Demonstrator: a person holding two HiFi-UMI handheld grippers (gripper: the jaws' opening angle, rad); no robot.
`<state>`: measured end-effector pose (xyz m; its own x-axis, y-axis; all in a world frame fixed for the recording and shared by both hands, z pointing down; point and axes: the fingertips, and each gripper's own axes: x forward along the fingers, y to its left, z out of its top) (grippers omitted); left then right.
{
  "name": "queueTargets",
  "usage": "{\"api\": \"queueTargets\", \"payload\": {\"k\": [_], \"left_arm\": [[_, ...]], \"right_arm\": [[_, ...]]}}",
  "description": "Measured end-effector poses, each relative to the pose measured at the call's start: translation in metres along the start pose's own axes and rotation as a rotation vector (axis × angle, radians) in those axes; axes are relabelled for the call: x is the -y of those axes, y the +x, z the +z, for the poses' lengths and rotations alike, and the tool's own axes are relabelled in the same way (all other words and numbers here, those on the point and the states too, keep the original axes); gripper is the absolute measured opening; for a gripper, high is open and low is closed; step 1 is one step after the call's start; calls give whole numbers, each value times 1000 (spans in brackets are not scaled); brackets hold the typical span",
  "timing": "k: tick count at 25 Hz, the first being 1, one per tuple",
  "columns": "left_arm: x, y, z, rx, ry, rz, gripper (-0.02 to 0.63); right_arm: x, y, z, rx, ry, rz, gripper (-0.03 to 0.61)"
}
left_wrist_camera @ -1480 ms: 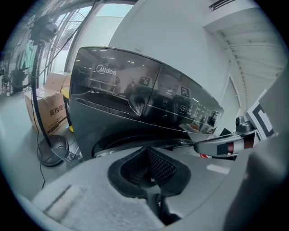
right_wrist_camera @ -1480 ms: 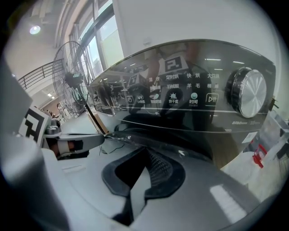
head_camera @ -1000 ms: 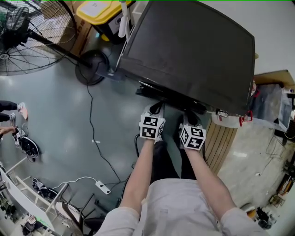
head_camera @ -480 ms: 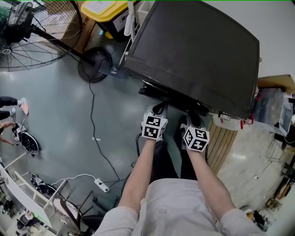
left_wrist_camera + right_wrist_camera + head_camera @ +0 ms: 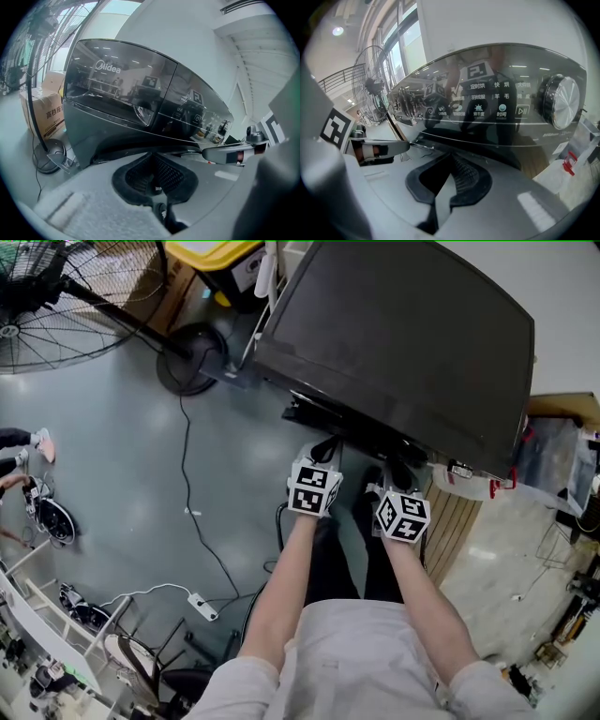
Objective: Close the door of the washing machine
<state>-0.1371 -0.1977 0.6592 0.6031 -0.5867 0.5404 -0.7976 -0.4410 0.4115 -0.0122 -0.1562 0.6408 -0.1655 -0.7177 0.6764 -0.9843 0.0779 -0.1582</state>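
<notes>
The dark grey washing machine (image 5: 403, 343) fills the top of the head view; from there its top hides the front and the door. My left gripper (image 5: 323, 451) and right gripper (image 5: 398, 476) are held side by side just before its front edge. In the left gripper view the left gripper (image 5: 153, 174) is shut with nothing in it and faces the machine's glossy front (image 5: 140, 103). The right gripper (image 5: 449, 180) is shut and empty too, below the control panel and its dial (image 5: 560, 101). No frame shows the door itself clearly.
A standing fan (image 5: 56, 296) with a round base (image 5: 192, 357) stands left of the machine, and a yellow-lidded bin (image 5: 211, 254) is behind it. A cable (image 5: 187, 512) and a power strip (image 5: 202, 601) lie on the floor. A wooden slatted panel (image 5: 455, 521) stands at the right.
The head view has shifted slightly. Both grippers keep their place in front of the machine and stay shut.
</notes>
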Motion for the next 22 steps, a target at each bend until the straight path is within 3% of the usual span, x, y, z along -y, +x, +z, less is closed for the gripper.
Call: {"api": "queueTargets", "payload": {"k": [22], "left_arm": [[1,3,0,-21,12,-18,-1]], "right_arm": [[3,-1,0,10,102,-69,3]]}}
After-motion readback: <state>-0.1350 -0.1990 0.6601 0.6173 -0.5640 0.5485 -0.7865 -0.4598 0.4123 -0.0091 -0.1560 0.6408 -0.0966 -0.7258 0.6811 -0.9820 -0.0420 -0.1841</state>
